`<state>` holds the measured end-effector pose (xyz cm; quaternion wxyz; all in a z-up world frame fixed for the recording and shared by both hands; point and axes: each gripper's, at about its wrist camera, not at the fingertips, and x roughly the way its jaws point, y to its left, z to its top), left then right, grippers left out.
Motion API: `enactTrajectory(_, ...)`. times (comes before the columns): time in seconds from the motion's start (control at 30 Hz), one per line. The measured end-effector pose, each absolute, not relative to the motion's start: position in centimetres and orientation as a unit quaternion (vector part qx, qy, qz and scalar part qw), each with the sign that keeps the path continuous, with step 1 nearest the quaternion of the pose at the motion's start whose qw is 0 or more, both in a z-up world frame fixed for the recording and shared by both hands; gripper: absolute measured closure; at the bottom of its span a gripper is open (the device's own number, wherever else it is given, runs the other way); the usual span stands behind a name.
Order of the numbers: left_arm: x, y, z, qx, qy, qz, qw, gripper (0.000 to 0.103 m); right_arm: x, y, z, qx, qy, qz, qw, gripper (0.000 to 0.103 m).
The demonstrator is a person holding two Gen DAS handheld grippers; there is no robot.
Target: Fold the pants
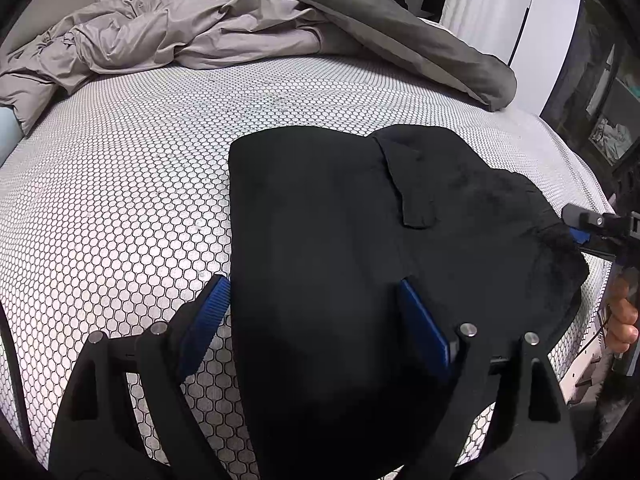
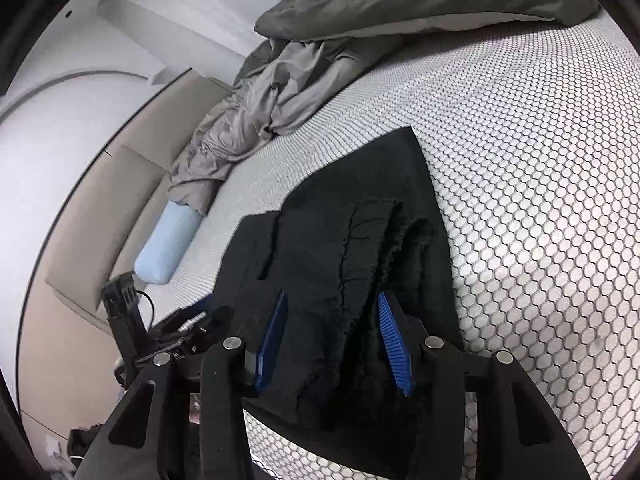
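Note:
The black pants (image 1: 340,208) lie folded into a compact stack on the honeycomb-patterned mattress (image 1: 120,184). My left gripper (image 1: 312,292) is open, its blue pads straddling the near edge of the stack. In the right wrist view the pants (image 2: 352,224) show frayed hem edges. My right gripper (image 2: 332,312) is open with its blue pads on either side of those hems. The right gripper also shows in the left wrist view (image 1: 588,224) at the stack's right edge.
A crumpled grey duvet (image 1: 192,36) and a darker grey cover (image 1: 400,28) lie at the far side of the bed. A light blue pillow (image 2: 168,244) lies by the beige headboard (image 2: 100,208). White cabinets (image 1: 548,40) stand at the right.

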<state>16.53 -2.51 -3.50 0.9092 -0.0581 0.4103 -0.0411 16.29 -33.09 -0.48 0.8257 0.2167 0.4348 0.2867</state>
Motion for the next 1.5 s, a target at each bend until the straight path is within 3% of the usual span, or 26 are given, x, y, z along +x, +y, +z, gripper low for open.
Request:
enactTrajectory(0.1, 16.8, -2.6, -3.6, -0.058, 0.410, -0.039, 0.909, 0.019, 16.6, -32.6, -1.0, 0.212, 0.433, 0.299, 0.824, 0.055)
enactTrajectory(0.13, 16.9, -2.7, -3.7, -0.058, 0.411, -0.038, 0.909, 0.019, 16.8, -32.6, -1.7, 0.208, 0.451, 0.289, 0.818, 0.060)
enactTrajectory(0.17, 16.9, -2.7, -3.7, -0.059, 0.412, -0.038, 0.909, 0.019, 17.3, -32.3, -2.9, 0.210, 0.478, 0.283, 0.804, 0.076)
enactTrajectory(0.27, 17.0, -2.4, -3.4, -0.063, 0.410, -0.041, 0.909, 0.019, 17.3, -32.1, -3.7, 0.211, 0.486, 0.271, 0.804, 0.087)
enactTrajectory(0.37, 16.8, -1.9, -2.8, -0.086, 0.407, -0.062, 0.907, 0.019, 15.1, -32.4, 0.2, 0.211, 0.424, 0.294, 0.830, 0.088)
enactTrajectory(0.47, 16.7, -1.6, -2.5, -0.105, 0.408, -0.086, 0.903, 0.019, 13.6, -33.6, 1.5, 0.199, 0.413, 0.279, 0.844, 0.088)
enactTrajectory(0.53, 16.8, -1.8, -2.8, -0.094, 0.414, -0.084, 0.901, 0.019, 14.3, -34.4, -1.1, 0.181, 0.462, 0.230, 0.837, 0.078)
enactTrajectory(0.6, 16.9, -2.0, -3.1, -0.081, 0.425, -0.082, 0.898, 0.019, 14.8, -35.0, -3.6, 0.197, 0.495, 0.217, 0.818, 0.077)
enactTrajectory(0.77, 16.6, -2.1, -3.4, -0.076, 0.430, -0.085, 0.896, 0.019, 13.0, -35.7, -0.8, 0.189, 0.447, 0.230, 0.843, 0.069)
enactTrajectory(0.93, 16.1, -3.0, -3.2, -0.045, 0.435, -0.086, 0.895, 0.019, 13.7, -35.0, -1.2, 0.184, 0.467, 0.220, 0.836, 0.073)
enactTrajectory(1.07, 13.9, -4.6, -0.9, -0.003, 0.381, -0.097, 0.919, 0.019, 11.2, -33.5, 3.0, 0.129, 0.396, 0.203, 0.886, 0.072)
enactTrajectory(1.13, 13.2, -5.9, -0.4, 0.011, 0.364, -0.131, 0.922, 0.019, 9.5, -32.7, 5.0, 0.125, 0.352, 0.232, 0.898, 0.066)
enactTrajectory(1.23, 13.4, -8.5, -1.6, 0.030, 0.388, -0.181, 0.903, 0.019, 8.8, -29.2, 5.0, 0.084, 0.355, 0.268, 0.892, 0.063)
enactTrajectory(1.37, 14.4, -10.7, -4.5, 0.090, 0.422, -0.191, 0.882, 0.019, 10.4, -22.7, -0.1, 0.001, 0.433, 0.278, 0.857, 0.063)
enactTrajectory(1.5, 14.6, -9.0, -4.8, 0.084, 0.432, -0.201, 0.875, 0.035, 8.9, -20.3, -3.2, -0.150, 0.420, 0.259, 0.857, 0.063)
